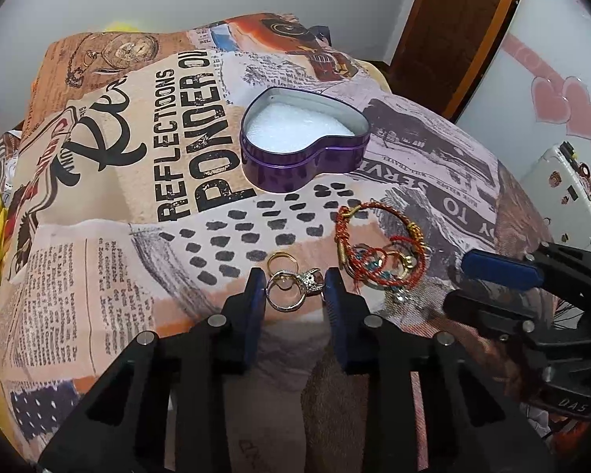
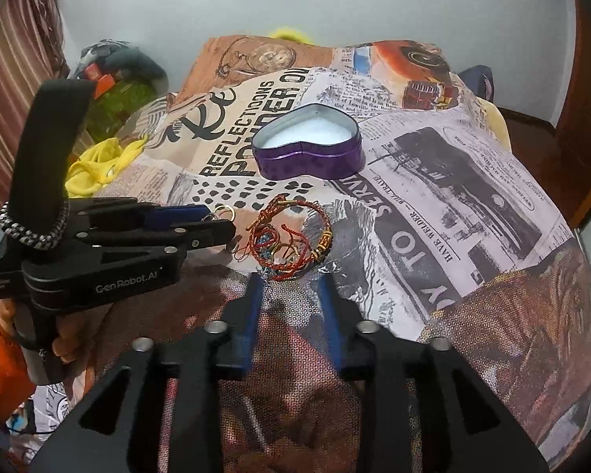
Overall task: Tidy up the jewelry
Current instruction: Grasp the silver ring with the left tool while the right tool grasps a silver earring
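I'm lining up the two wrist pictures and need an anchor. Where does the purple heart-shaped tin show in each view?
Left wrist view: the purple heart-shaped tin sits above centre, open, white padding inside, beyond the rings between the left gripper fingers.
Right wrist view: the tin is upper centre, beyond the red thread bracelets.
Shared landmark: the "REFLECTIONS" lettering on the printed cloth, just left of the tin.
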Motion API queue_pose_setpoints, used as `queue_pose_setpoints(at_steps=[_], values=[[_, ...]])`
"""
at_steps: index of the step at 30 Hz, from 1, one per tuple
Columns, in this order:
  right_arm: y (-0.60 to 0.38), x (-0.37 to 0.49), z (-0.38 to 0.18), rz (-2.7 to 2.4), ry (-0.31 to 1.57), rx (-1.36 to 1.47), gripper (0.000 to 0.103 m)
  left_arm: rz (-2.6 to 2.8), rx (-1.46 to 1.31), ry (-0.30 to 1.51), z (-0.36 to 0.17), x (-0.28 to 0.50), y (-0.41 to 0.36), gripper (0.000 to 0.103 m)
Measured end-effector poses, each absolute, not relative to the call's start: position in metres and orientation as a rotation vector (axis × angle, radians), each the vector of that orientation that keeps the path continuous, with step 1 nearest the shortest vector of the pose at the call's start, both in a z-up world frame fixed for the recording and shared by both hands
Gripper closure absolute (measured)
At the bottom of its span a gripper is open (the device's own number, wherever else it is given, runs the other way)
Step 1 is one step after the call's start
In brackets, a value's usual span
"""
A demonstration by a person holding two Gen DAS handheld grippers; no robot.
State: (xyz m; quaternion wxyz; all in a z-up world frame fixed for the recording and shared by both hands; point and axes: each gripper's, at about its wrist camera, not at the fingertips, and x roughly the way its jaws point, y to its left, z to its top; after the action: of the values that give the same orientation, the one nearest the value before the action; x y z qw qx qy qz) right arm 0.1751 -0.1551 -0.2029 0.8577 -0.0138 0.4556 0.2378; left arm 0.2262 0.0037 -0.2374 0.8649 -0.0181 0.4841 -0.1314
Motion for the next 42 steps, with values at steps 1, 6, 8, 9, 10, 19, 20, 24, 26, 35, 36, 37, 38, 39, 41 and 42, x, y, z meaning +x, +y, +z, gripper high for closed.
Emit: queue_pose_setpoints(at_steps=[1,6,8,9,10,19,20,24,26,35,36,37,38,39,41,42], values=[[-0.154,0.174,-0.203,0.501,0.954,-0.03,0.071,-0.276,-0.041,1.01,-0.236,0.223,0.004,0.073],[-0.144,0.172,-0.205,0.521,0.956,-0.056,0.071,-0.267,-0.053,0.987,-0.226,0.209,0.013,0.073],[-0.138,0.172,-0.211,0.53,0.967,-0.07,0.071,-0.256,-0.056,0.975,-0.221,0.204,0.018,0.073],[-0.135,0.172,-0.214,0.533,0.977,-0.082,0.071,-0.253,-0.06,0.969,-0.218,0.201,0.021,0.073],[-0.131,0.173,-0.218,0.527,0.984,-0.095,0.071,-0.25,-0.064,0.964,-0.217,0.199,0.023,0.073],[-0.119,0.178,-0.222,0.505,0.943,-0.156,0.094,-0.229,-0.058,0.934,-0.208,0.184,0.03,0.073],[-0.119,0.177,-0.222,0.508,0.939,-0.153,0.094,-0.227,-0.056,0.934,-0.208,0.183,0.03,0.073],[-0.12,0.173,-0.218,0.51,0.934,-0.153,0.094,-0.224,-0.058,0.931,-0.206,0.182,0.03,0.073],[-0.122,0.171,-0.212,0.505,0.922,-0.154,0.094,-0.222,-0.059,0.928,-0.205,0.181,0.029,0.073],[-0.133,0.17,-0.185,0.476,0.86,-0.137,0.094,-0.219,-0.058,0.883,-0.186,0.184,0.022,0.073],[-0.136,0.17,-0.182,0.47,0.85,-0.136,0.094,-0.219,-0.057,0.872,-0.181,0.185,0.021,0.073],[-0.137,0.171,-0.179,0.462,0.842,-0.134,0.094,-0.219,-0.056,0.864,-0.179,0.187,0.02,0.073],[-0.141,0.172,-0.175,0.45,0.83,-0.13,0.094,-0.219,-0.054,0.859,-0.177,0.188,0.019,0.073],[-0.144,0.173,-0.172,0.444,0.823,-0.126,0.094,-0.219,-0.051,0.85,-0.174,0.19,0.017,0.073],[-0.15,0.175,-0.165,0.428,0.805,-0.116,0.094,-0.218,-0.049,0.839,-0.169,0.194,0.014,0.073],[-0.152,0.176,-0.162,0.423,0.798,-0.113,0.094,-0.218,-0.05,0.834,-0.166,0.196,0.013,0.073]])
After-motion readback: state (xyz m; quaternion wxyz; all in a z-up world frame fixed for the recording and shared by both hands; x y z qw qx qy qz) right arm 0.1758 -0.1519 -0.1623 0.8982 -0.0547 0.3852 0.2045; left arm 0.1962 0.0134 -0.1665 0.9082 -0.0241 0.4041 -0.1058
